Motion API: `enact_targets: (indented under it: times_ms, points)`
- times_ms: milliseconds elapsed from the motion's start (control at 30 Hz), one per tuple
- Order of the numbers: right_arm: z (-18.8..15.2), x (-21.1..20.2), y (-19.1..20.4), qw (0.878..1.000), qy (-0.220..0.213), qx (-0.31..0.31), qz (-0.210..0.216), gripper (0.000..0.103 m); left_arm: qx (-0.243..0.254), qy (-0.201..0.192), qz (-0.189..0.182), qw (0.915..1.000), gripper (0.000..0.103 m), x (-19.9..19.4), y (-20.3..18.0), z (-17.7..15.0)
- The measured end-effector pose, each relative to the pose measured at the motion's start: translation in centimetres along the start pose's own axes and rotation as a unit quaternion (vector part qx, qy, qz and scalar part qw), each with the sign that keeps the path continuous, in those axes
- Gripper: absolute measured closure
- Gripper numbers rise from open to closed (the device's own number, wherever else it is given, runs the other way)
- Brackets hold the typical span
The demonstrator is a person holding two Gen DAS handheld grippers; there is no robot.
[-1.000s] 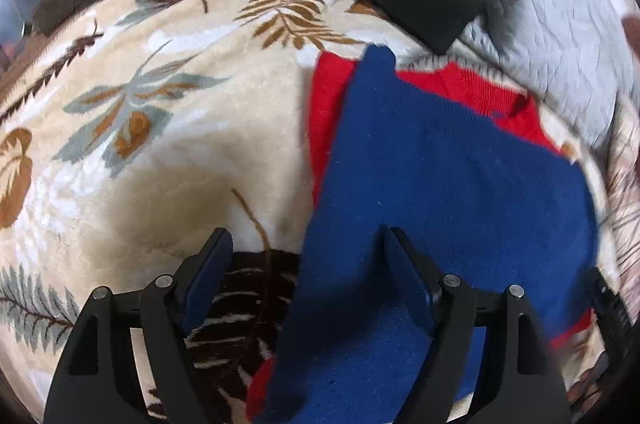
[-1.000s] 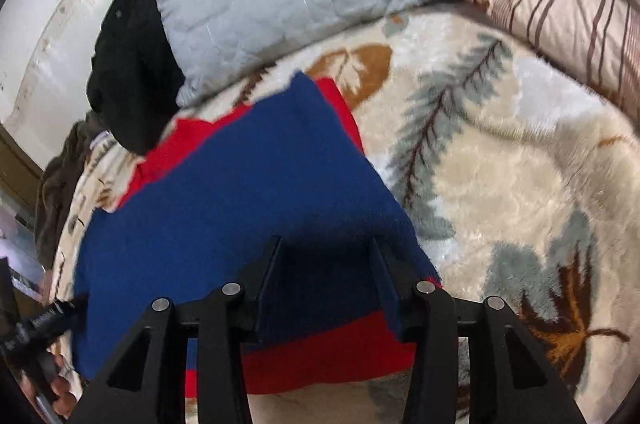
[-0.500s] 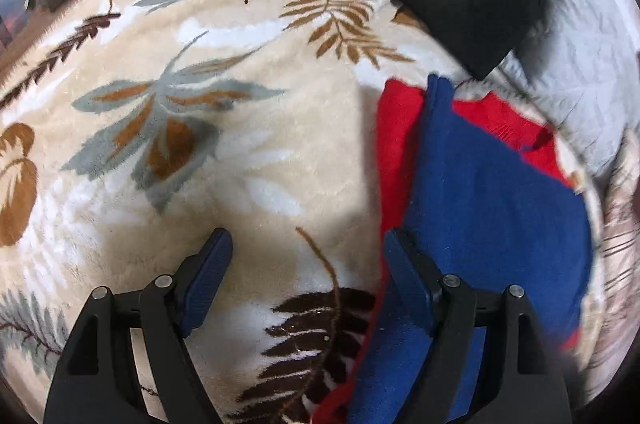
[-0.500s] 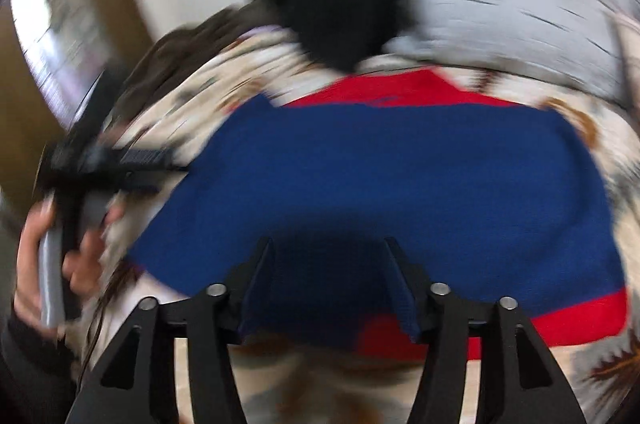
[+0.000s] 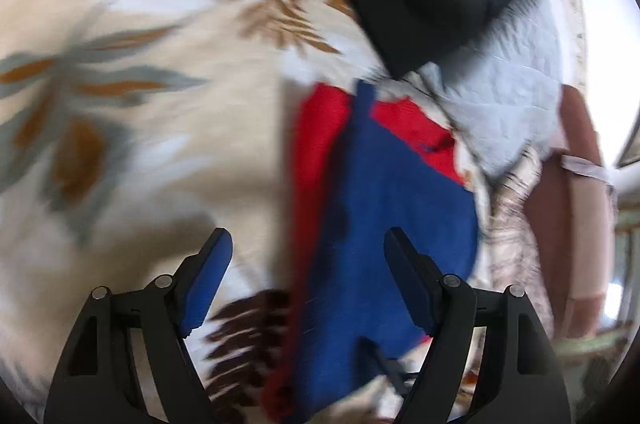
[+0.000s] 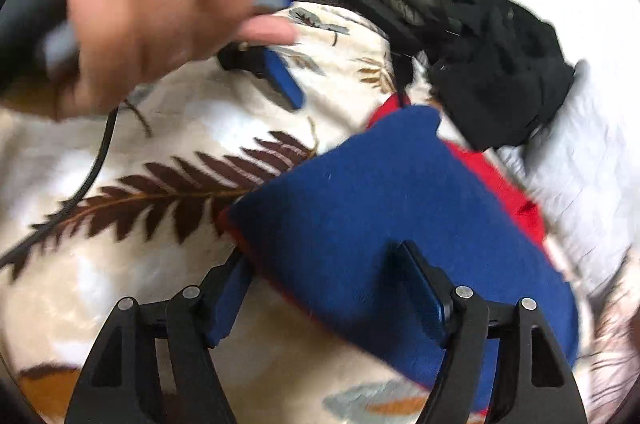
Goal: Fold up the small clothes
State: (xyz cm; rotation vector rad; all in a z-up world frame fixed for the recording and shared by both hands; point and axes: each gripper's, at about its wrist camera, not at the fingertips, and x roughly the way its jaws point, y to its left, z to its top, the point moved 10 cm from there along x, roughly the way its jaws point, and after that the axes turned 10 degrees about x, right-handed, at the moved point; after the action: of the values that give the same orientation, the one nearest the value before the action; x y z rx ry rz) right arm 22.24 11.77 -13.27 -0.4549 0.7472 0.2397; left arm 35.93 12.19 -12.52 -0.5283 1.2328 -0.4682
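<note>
The jumper point(image 6: 384, 207), blue over red, lies folded on the blanket point(image 6: 120, 264) near the pillow point(image 5: 504, 111) edge, beside a black garment point(image 6: 504, 71). Left gripper point(image 5: 308, 280): fingers wide, nothing between. Right gripper point(image 6: 324, 288): jaws have just been opening, astride the jumper's near corner, apparently not pressing it. One fold looks done; the black garment remains unfolded. No labels legible.

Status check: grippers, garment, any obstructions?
Left gripper open, empty. Right gripper just opening, jaws straddle blue-and-red garment corner. Black clothes beside it.
</note>
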Motion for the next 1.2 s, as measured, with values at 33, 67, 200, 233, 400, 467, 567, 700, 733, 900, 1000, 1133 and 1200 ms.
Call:
enact_targets:
  times_ms: [33, 67, 200, 233, 400, 467, 567, 700, 733, 900, 1000, 1133, 1200]
  points:
    - [0.2, 0.2, -0.1, 1.0, -0.004, -0.007, -0.011, 0.032, -0.008, 0.009, -0.015, 0.9998, 0.025, 0.5, -0.2, 0.4]
    - [0.5, 0.4, -0.3, 1.0, -0.008, -0.013, -0.021, 0.039, -0.018, 0.019, -0.026, 0.9993, 0.025, 1.2, -0.4, 0.9]
    - [0.3, 0.5, -0.9, 0.999, -0.012, -0.028, -0.04, 0.08, -0.025, 0.045, -0.025, 0.9983, 0.025, 3.3, -0.5, 2.1]
    - [0.4, 0.4, -1.1, 0.999, -0.018, -0.028, -0.038, 0.082, -0.021, 0.048, -0.025, 0.9983, 0.024, 3.6, -0.7, 2.2]
    - [1.0, -0.3, -1.4, 0.998, -0.043, -0.033, -0.036, 0.088, 0.035, 0.045, -0.008, 0.9983, 0.041, 4.8, -2.6, 2.8]
    - [0.9, -0.2, -1.5, 0.998, -0.044, -0.031, -0.028, 0.089, 0.044, 0.055, 0.005, 0.9975, 0.086, 5.2, -2.4, 2.6]
    - [1.0, -0.5, -2.1, 0.998, -0.051, -0.016, -0.018, 0.091, 0.028, 0.041, -0.005, 0.9987, 0.087, 4.7, -2.6, 2.7]
    - [1.5, -1.6, -4.1, 0.997, -0.068, 0.028, -0.005, 0.092, 0.033, 0.016, -0.021, 0.9991, 0.088, 3.4, -5.0, 2.9]
    - [1.6, -2.0, -4.7, 0.996, -0.073, 0.041, -0.002, 0.092, 0.036, 0.012, -0.024, 0.999, 0.088, 3.2, -5.8, 2.9]
    - [1.6, -4.2, -9.0, 0.989, -0.092, 0.113, 0.003, 0.093, 0.057, -0.002, -0.03, 0.9979, 0.088, 2.4, -10.5, 3.1]
    - [1.0, -5.4, -11.8, 0.982, -0.096, 0.161, 0.01, 0.093, 0.068, -0.009, -0.027, 0.9973, 0.088, 2.5, -13.2, 3.0]
    - [-0.1, -6.7, -15.1, 0.971, -0.095, 0.219, 0.022, 0.093, 0.081, -0.008, -0.023, 0.9964, 0.088, 3.1, -16.1, 2.5]
    - [-0.8, -7.3, -16.6, 0.963, -0.094, 0.25, 0.034, 0.093, 0.086, -0.009, -0.024, 0.9959, 0.088, 3.5, -17.9, 2.3]
